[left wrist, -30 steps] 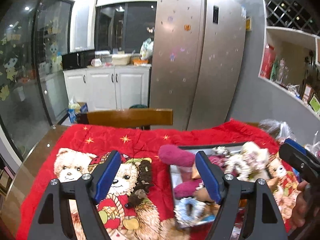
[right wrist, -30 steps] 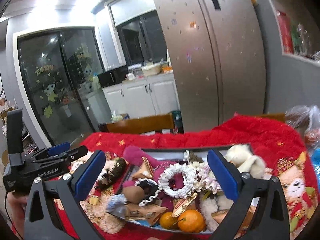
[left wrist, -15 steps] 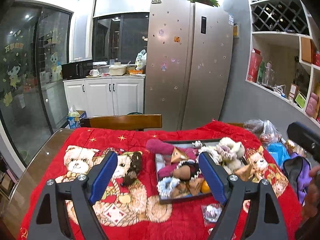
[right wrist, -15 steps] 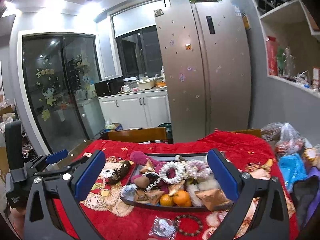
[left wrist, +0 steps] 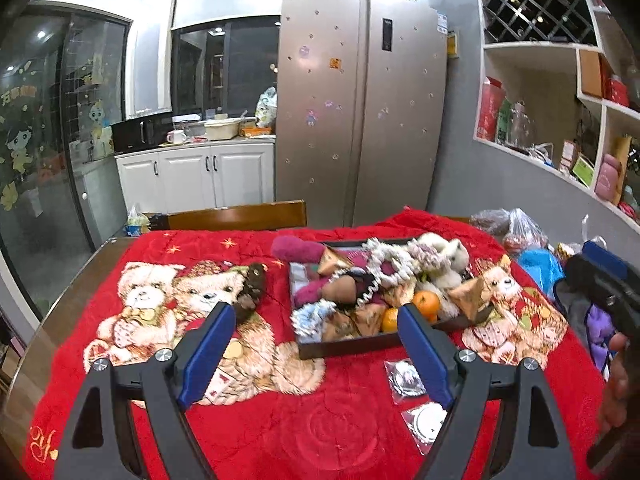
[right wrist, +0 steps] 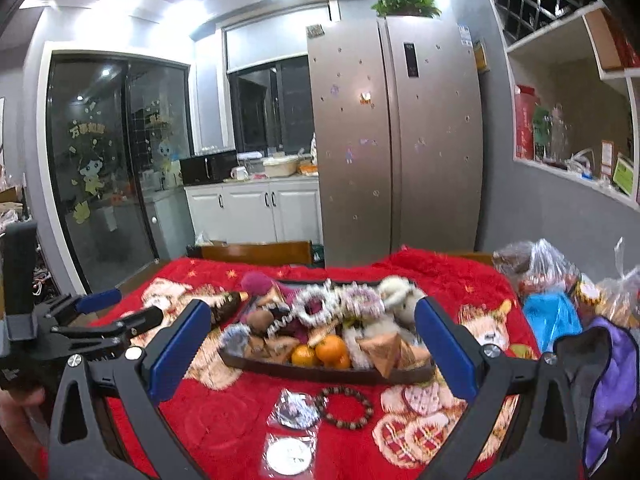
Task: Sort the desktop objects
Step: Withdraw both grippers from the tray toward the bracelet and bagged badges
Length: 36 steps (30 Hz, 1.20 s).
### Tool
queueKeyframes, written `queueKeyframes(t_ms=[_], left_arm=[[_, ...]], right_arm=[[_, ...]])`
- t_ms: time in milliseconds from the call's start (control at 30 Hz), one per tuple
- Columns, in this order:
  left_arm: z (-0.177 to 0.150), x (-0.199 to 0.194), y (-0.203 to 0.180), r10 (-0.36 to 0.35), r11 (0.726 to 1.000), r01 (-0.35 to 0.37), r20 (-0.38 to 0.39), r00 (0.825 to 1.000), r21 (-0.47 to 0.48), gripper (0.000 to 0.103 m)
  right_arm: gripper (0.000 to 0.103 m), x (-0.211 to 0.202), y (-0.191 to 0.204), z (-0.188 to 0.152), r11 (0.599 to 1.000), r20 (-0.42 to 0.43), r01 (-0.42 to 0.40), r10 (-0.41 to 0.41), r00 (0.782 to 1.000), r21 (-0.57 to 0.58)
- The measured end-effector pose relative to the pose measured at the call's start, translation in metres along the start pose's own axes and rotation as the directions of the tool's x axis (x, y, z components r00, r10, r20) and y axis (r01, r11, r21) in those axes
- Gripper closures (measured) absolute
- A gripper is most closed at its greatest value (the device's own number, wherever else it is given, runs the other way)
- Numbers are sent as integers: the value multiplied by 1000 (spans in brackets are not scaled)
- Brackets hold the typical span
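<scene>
Jaws of both the left gripper (left wrist: 312, 344) and the right gripper (right wrist: 312, 344) are standing released and empty, pulling back from the dark rectangular tray (left wrist: 348, 346).

Compared with a second ago the tray is sitting farther off, mid-table on the red teddy-bear blanket (left wrist: 160, 248), piled with orange tangerines (right wrist: 326, 350), fluffy scrunchies and plush bits; probably that pile is finished, while a brown wooden bead bracelet (right wrist: 344, 407) and small clear plastic packets (left wrist: 406, 376) are lying loose in front, waiting.
</scene>
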<state>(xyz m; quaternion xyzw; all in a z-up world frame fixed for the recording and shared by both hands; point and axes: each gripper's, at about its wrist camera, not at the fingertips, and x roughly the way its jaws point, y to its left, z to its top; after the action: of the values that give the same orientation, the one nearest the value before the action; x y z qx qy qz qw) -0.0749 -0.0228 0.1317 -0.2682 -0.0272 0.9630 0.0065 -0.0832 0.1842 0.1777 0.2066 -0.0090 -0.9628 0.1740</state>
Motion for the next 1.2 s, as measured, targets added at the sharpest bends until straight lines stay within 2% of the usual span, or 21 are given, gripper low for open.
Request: queueKeyframes(t_ms=[200,300,433,567,833,967,1200], left_arm=[[-21,20,-24,-48,996,51,-42,998,69,18],[-34,32,-35,-59,992,66,-70,996,104,18],[-49,44,-40,-87,992,95,-97,992,82,18],[-58,53,-38,-108,992,114,-129,986,47,18],[-61,69,-33,-107,994,108,-182,978,-2,18],[-57,79,-37,-104,994,109,-207,973,13,18],[-60,104,-45,-106,993,118,-258,960,32,18]], right_arm=[[0,23,-26,-35,996,-41,-33,37,999,85],[0,30,-32,-50,997,-68,-12,17,998,76],[0,33,-32,-63,998,-68,-8,12,998,57],[0,40,-40,-70,992,-80,-25,35,996,123],[0,48,-37,-76,994,-84,-15,25,996,109],[0,55,-36,-81,995,-91,16,-7,996,94],[0,75,-54,-95,986,-145,59,-36,989,154]])
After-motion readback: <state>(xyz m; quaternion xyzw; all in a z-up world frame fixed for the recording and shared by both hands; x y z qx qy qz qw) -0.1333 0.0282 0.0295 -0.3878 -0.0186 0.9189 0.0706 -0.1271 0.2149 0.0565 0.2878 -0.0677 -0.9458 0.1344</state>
